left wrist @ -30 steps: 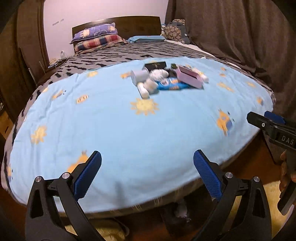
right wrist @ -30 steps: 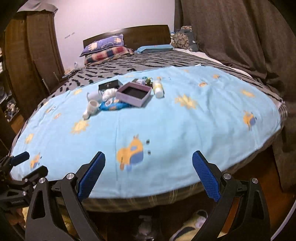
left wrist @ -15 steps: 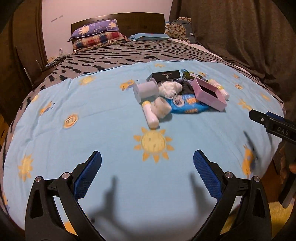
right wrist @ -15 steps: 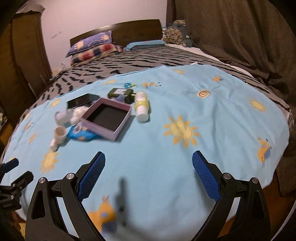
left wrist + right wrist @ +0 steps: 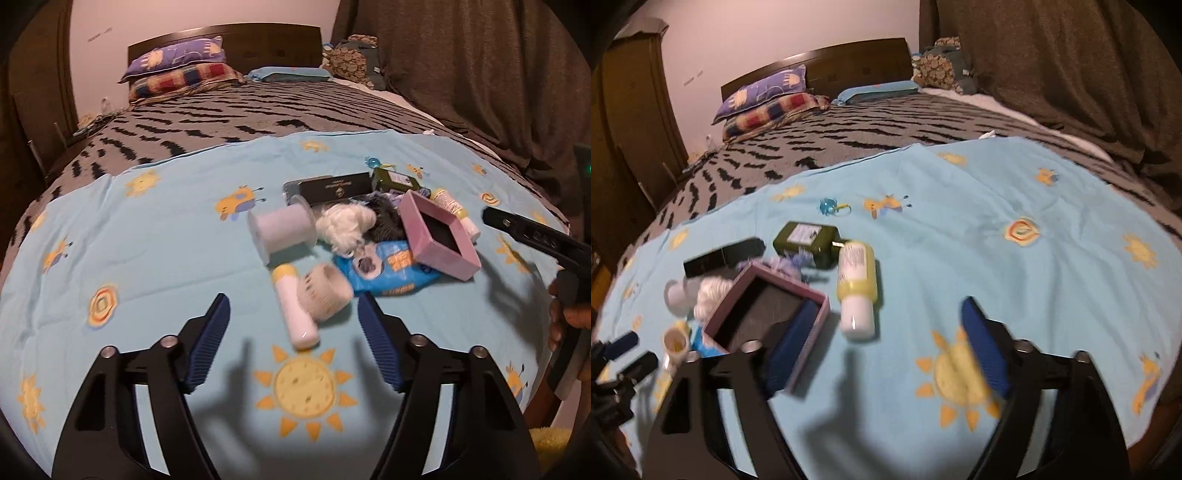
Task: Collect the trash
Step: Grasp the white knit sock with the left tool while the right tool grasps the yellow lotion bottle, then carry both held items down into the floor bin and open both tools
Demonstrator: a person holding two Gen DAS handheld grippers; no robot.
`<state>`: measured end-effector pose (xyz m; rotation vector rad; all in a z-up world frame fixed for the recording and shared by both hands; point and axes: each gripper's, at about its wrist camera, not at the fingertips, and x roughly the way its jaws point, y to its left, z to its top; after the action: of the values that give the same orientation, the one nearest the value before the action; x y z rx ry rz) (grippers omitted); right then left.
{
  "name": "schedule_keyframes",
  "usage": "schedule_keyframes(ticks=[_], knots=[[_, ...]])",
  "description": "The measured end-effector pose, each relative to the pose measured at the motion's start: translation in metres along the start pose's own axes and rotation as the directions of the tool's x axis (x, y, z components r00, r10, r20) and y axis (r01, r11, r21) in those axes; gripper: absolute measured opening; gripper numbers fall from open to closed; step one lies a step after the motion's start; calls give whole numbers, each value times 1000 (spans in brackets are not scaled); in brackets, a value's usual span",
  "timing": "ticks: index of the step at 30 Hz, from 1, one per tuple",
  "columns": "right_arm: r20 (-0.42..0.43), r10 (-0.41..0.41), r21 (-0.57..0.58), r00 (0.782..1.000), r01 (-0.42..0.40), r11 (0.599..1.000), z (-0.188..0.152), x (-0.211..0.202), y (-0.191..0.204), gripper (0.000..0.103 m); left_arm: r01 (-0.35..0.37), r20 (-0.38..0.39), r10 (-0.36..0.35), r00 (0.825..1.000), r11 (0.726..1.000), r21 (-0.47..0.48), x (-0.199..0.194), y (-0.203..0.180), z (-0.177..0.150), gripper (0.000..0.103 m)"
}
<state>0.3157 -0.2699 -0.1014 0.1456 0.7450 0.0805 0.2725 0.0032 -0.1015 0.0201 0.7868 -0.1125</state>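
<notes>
A pile of trash lies on the light blue sheet [image 5: 147, 258]: a white bottle with a yellow cap [image 5: 295, 306], a tape roll [image 5: 325, 291], a white spool [image 5: 284, 230], a white tissue wad [image 5: 345, 223], a blue wrapper [image 5: 388, 269], an open pink box [image 5: 439, 236], a black box [image 5: 332, 188] and a green bottle [image 5: 395, 181]. My left gripper [image 5: 293, 343] is open just in front of the white bottle. My right gripper [image 5: 890, 350] is open near the pink box [image 5: 764, 310] and a yellow-white bottle [image 5: 857, 284].
The bed continues with a grey zebra-pattern blanket [image 5: 229, 122], pillows [image 5: 181, 70] and a dark headboard [image 5: 258, 40]. Brown curtains [image 5: 480, 66] hang on the right. A wooden wardrobe [image 5: 635, 129] stands left. A small blue trinket [image 5: 829, 206] lies beyond the pile.
Both grippers have moved forward over the bed towards the pile, which now looks much larger and closer. Both stay open.
</notes>
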Motion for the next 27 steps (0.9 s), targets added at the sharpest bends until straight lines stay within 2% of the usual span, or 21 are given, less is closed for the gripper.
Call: schedule_keyframes(ticks=[7,12,15,16,17,19,27], knots=[[-27,2,-7,1000,-2,1000,23,31,6,58,9,-6,-9,1000,999,36,19,-11,17,52],[-83,0,-28,997,-3,1000,26,55,14,56,30,-42,-29,999,999,37,35,-13,20,36],[-126,14,-18,992,-16,1000,23,67,14,54,42,-71,-38,997,998,45,45,-16,17,30],[-134,9,-24,991,-12,1000,22,71,15,51,36,-71,-32,997,998,52,46,-17,16,30],[-138,11,-27,990,-14,1000,21,72,15,42,35,-72,-31,997,998,54,47,-17,16,30],[-138,23,-26,990,-27,999,22,71,15,32,33,-63,-29,998,998,56,46,-17,15,24],[-82,20,-40,996,-24,999,23,45,15,32,25,-32,-23,999,997,75,27,-14,16,16]])
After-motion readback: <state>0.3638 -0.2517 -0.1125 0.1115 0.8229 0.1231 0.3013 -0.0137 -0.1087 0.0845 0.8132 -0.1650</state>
